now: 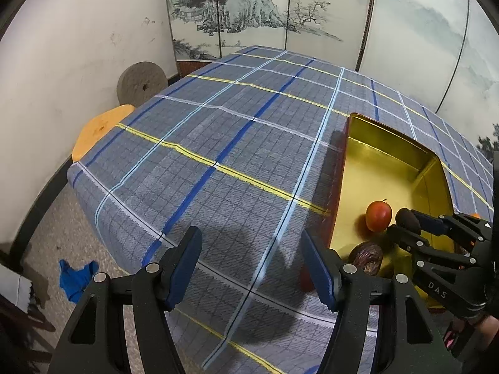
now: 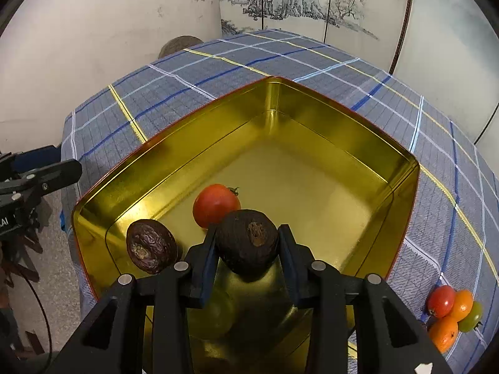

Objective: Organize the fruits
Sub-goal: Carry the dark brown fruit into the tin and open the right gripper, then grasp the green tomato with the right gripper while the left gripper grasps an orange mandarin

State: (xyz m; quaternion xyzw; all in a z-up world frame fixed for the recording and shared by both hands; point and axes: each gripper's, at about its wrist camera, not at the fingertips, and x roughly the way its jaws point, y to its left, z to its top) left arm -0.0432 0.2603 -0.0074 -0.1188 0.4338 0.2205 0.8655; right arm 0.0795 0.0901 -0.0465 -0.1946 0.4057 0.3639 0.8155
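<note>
My right gripper (image 2: 248,243) gripped a dark fruit (image 2: 246,240) over the gold tin (image 2: 312,106); left gripper (image 1: 252,265) open, empty; next: lower, release beside the tomato (image 2: 213,204).

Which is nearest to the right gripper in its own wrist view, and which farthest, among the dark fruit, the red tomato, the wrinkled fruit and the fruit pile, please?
1. Dark fruit: gripped in the right gripper.
2. Red tomato: just behind, in the gold tin.
3. Wrinkled fruit: left, in the tin's corner; close to the tomato's rank.
4. Fruit pile: far right, on the cloth.
</note>
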